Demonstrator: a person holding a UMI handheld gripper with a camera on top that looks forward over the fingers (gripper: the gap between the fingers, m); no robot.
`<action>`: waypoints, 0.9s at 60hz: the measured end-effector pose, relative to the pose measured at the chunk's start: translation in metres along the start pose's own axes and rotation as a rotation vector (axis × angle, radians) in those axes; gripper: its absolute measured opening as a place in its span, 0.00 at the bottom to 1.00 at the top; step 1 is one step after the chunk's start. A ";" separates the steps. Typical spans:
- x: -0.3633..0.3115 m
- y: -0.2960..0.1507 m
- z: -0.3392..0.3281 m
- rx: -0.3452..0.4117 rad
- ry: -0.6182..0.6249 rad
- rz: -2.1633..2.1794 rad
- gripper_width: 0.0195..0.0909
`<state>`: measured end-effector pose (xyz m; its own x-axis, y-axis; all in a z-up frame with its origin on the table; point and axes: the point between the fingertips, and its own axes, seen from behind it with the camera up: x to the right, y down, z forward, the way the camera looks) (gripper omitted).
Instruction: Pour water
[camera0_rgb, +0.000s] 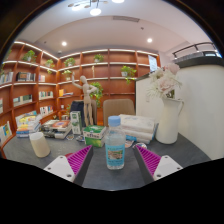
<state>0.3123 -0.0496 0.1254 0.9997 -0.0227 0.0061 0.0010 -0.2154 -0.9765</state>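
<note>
Between the two purple-padded fingers of the open tongs (112, 160) stands one capped water bottle (116, 143), upright on the grey worktop (113, 176), gaps either side. One cup (39, 144) sits left; one white vase (168, 120) right.

Water bottle (116, 146) upright on grey table (115, 176), between spread fingers (78, 161), gaps either side

Beyond the grey table (100, 170), lit wooden bookshelves (85, 75), a white vase (168, 120) with flowers, stacked books (55, 128).
</note>
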 end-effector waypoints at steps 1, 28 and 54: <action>-0.001 0.002 0.000 -0.004 0.001 -0.001 0.92; -0.032 -0.002 0.073 -0.034 0.032 -0.034 0.36; -0.012 0.010 0.110 -0.028 0.011 -0.244 0.16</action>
<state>0.3033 0.0556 0.0923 0.9697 0.0226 0.2434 0.2415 -0.2424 -0.9396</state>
